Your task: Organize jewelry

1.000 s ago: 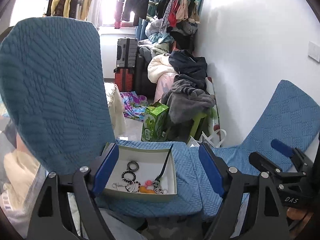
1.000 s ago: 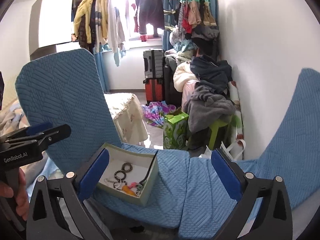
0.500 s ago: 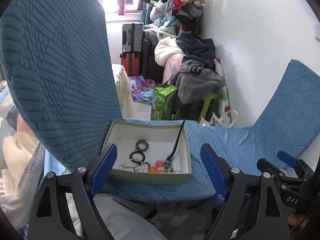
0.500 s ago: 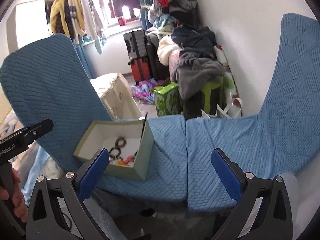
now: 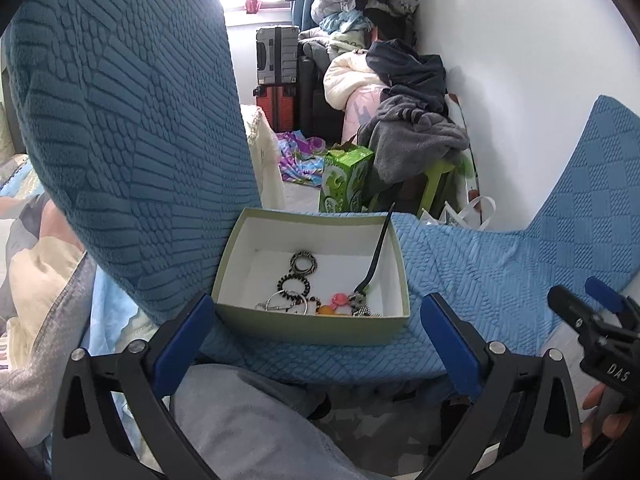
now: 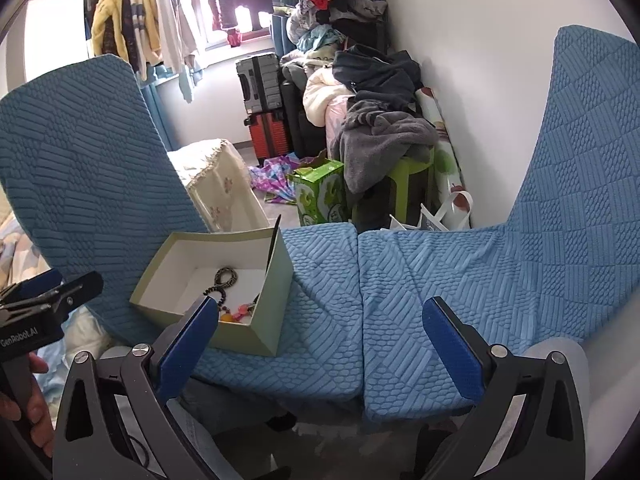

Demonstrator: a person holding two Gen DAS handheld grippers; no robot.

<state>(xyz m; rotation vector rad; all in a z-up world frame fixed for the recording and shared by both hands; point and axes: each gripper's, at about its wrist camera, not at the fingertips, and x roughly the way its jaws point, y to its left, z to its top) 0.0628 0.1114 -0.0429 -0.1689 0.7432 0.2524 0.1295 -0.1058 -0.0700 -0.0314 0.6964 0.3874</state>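
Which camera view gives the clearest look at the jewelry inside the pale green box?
The left wrist view: it looks straight into the box, showing the jewelry unobstructed. In the right wrist view the box sits off to the side and a gripper finger partly covers the jewelry.

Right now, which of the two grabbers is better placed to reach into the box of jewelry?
Probably the left gripper: its open jaws frame the box straight ahead. The right gripper mostly faces bare blue cushion, with the box off to its side.
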